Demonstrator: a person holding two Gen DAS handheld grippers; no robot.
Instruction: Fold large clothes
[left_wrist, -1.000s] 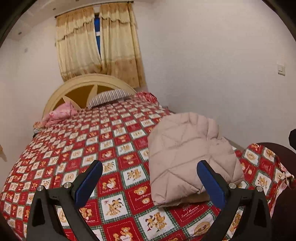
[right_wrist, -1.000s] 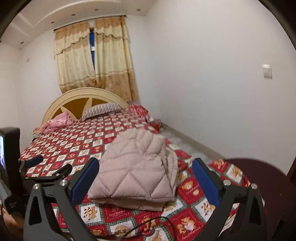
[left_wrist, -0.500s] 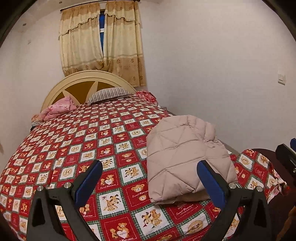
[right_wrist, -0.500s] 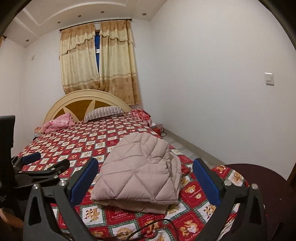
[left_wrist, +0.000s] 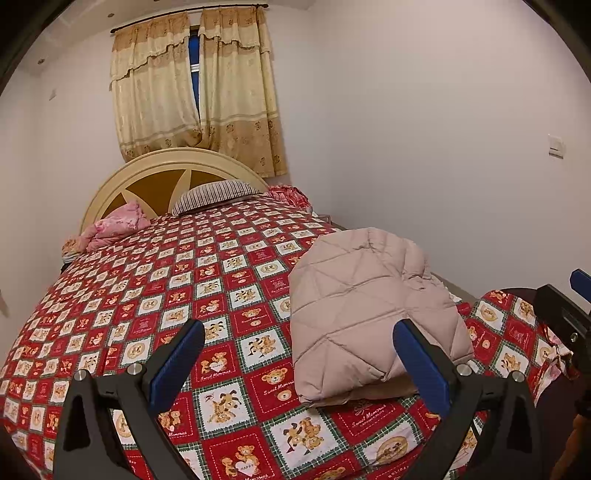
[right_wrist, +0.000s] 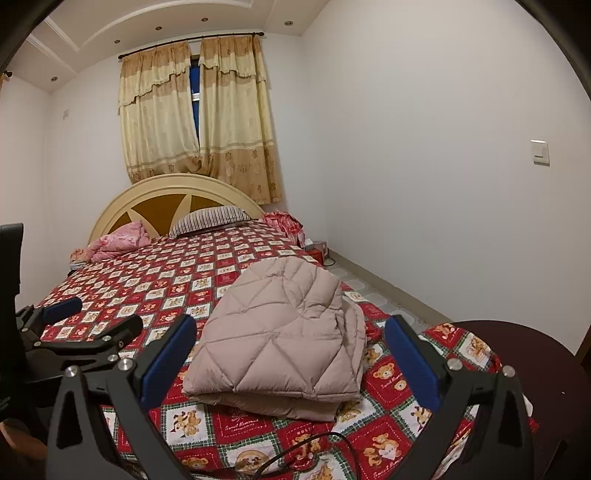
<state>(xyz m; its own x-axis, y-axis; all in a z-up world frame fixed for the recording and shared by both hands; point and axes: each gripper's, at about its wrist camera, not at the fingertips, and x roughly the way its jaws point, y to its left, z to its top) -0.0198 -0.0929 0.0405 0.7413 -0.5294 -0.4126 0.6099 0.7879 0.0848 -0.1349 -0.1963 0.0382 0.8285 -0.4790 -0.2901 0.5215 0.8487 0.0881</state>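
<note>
Two grippers hovering wide open, holding nothing, above foot of bed (left_wrist: 122, 306). Quilted, puffy beige jacket (right_wrist: 284, 332) lying folded into thick bundle on red patchwork bedspread, beyond and between right gripper (right_wrist: 290, 358) jaws, touching neither; right of centre before left gripper (left_wrist: 299, 360).

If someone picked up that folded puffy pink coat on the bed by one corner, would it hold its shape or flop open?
Probably flop open. The quilted coat looks soft and puffy, with loose stacked layers at its near edge and nothing visibly holding them together. It likely weighs little for its bulk, given the padded look. Pushed, it would probably bunch up or drag on the bedspread rather than slide as one block.
</note>
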